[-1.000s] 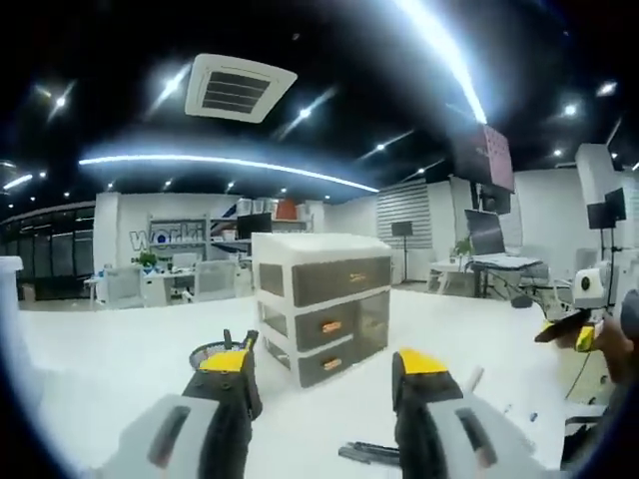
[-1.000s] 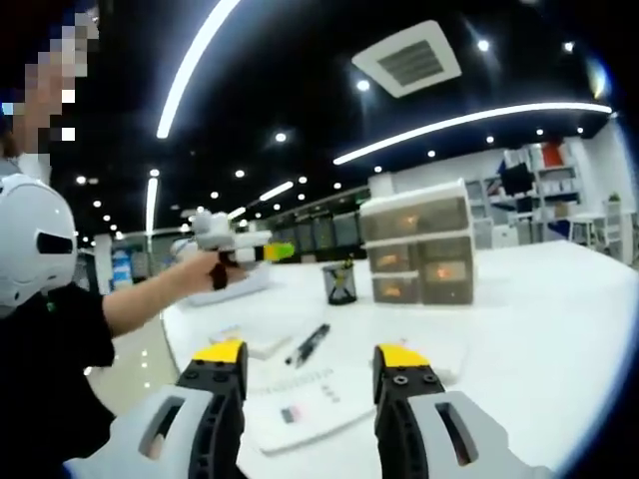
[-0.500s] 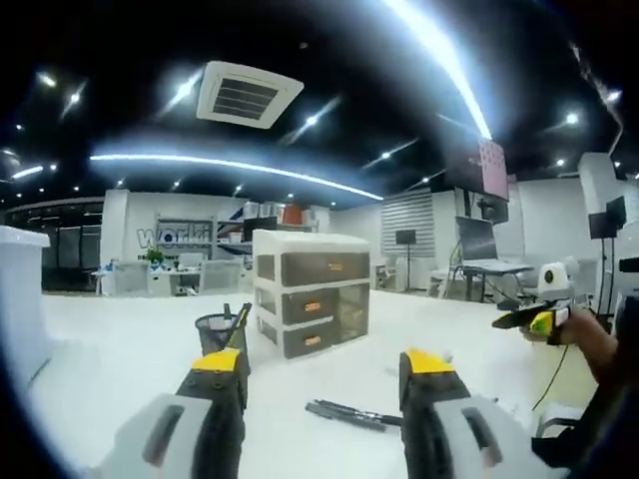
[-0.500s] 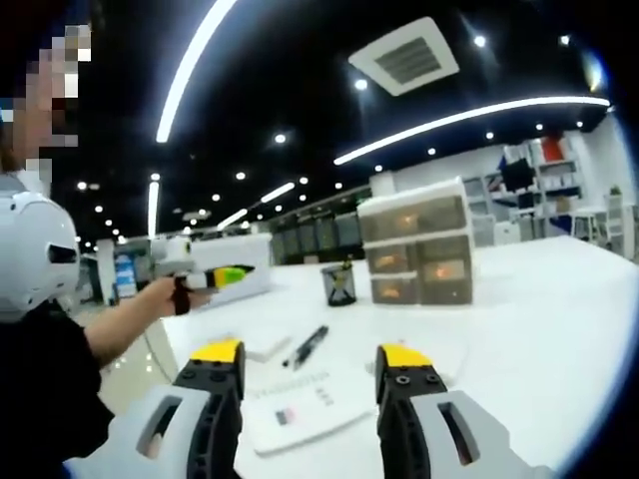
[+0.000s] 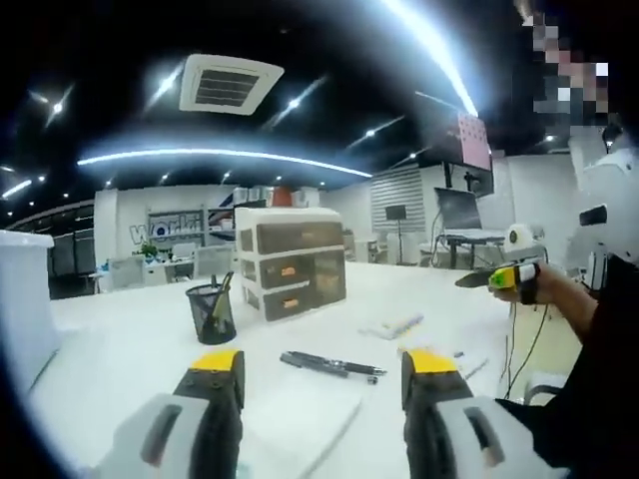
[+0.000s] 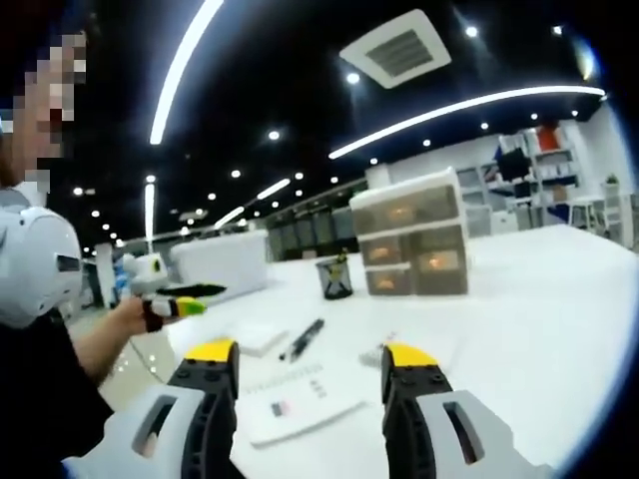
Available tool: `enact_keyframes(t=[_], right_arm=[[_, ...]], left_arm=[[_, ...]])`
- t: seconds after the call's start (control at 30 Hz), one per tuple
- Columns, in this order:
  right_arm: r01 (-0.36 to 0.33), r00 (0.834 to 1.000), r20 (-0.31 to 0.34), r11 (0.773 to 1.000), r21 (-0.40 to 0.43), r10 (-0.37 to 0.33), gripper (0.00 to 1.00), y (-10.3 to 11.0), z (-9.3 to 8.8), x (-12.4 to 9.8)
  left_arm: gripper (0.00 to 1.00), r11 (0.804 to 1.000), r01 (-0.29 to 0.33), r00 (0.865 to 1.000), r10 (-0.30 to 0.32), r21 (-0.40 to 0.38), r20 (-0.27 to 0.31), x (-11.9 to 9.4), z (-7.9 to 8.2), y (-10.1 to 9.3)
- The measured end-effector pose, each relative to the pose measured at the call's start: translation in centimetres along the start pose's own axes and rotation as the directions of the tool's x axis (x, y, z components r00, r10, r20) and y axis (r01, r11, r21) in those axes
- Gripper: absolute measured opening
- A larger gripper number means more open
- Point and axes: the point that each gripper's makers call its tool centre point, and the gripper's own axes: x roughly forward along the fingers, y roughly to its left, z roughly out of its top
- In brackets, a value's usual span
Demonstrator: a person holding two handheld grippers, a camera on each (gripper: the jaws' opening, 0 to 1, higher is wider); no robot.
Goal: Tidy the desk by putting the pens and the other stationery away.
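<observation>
Left tongs (image 5: 319,374): jaws spread apart, nothing between them, held above the white surface (image 5: 120,339). Right tongs (image 6: 312,364): likewise released and empty, hovering over a small white notepad (image 6: 290,407).

Landmark: black mesh pen cup (image 5: 212,312), already holding a few pens.

Black pens (image 5: 331,365): a loose cluster lying flat on the surface, nearer the tongs than the pen cup and off to its right in the left gripper view. Judged light, stiff and smooth; likely to roll or slip, so best pinched across the barrel near mid-length.

Pale markers (image 5: 394,326): beyond the pens, right of the cup. Probably light and rigid.

White eraser-like block (image 6: 255,339): beside a black pen (image 6: 304,340), on the near side of the cup in the right gripper view.

Three-drawer organiser (image 5: 290,262): just behind and beside the cup, drawers closed; probably the store for the other stationery.
</observation>
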Motion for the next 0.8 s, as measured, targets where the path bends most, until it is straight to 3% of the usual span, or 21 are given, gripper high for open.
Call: enact_keyframes(t=[0.13, 0.53, 0.8], right_arm=[[0.01, 1.0, -0.005, 1.0, 0.005, -0.01, 0.55, -0.3, -0.1, -0.2], [0.03, 0.997, -0.068, 0.999, 0.016, -0.029, 0.54, -0.9, -0.8, 0.2], [-0.024, 0.989, -0.143, 1.0, -0.008, 0.023, 0.54, -0.1, -0.8, 2.2]], left_arm=[[0.64, 0.999, 0.016, 0.999, -0.015, -0.036, 0.029, -1.0, 0.0, -0.7], [0.64, 0.999, 0.01, 1.0, -0.01, -0.05, 0.012, -1.6, -0.9, -0.3], [0.64, 0.998, 0.001, 1.0, -0.001, -0.06, -0.005, -2.4, -2.0, 0.3]])
